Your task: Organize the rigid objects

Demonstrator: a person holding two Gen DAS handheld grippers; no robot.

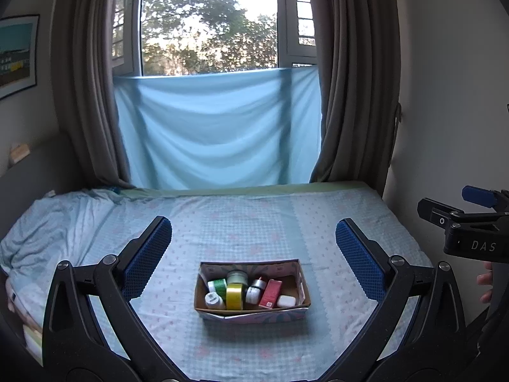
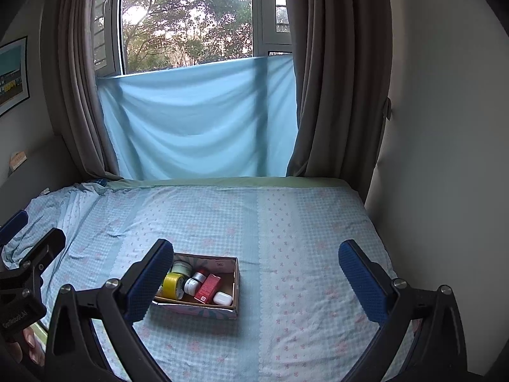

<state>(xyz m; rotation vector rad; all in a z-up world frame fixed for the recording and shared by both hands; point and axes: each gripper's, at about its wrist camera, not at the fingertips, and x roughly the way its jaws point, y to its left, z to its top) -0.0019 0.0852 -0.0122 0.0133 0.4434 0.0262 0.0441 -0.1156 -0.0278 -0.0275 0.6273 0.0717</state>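
A small cardboard box (image 1: pixel 303 286) sits on the bed, holding a yellow tape roll (image 1: pixel 234 297), a red carton (image 1: pixel 270 293), a white earbud case (image 1: pixel 286 301), a pale green jar (image 1: pixel 237 277), a green-labelled bottle (image 1: pixel 217 285) and small white bottles. My left gripper (image 1: pixel 254 248) is open and empty, held above and before the box. My right gripper (image 2: pixel 256 269) is open and empty, to the right of the box (image 2: pixel 236 281); its left finger hides the box's left part. The tape (image 2: pixel 173 285), red carton (image 2: pixel 208 288) and earbud case (image 2: pixel 222 298) show there.
The bed (image 1: pixel 254 216) has a blue checked sheet, rumpled at the left. A blue cloth (image 1: pixel 219 130) hangs under the window between brown curtains. A wall (image 2: pixel 445 159) borders the bed on the right. The right gripper shows at the left wrist view's right edge (image 1: pixel 470 219).
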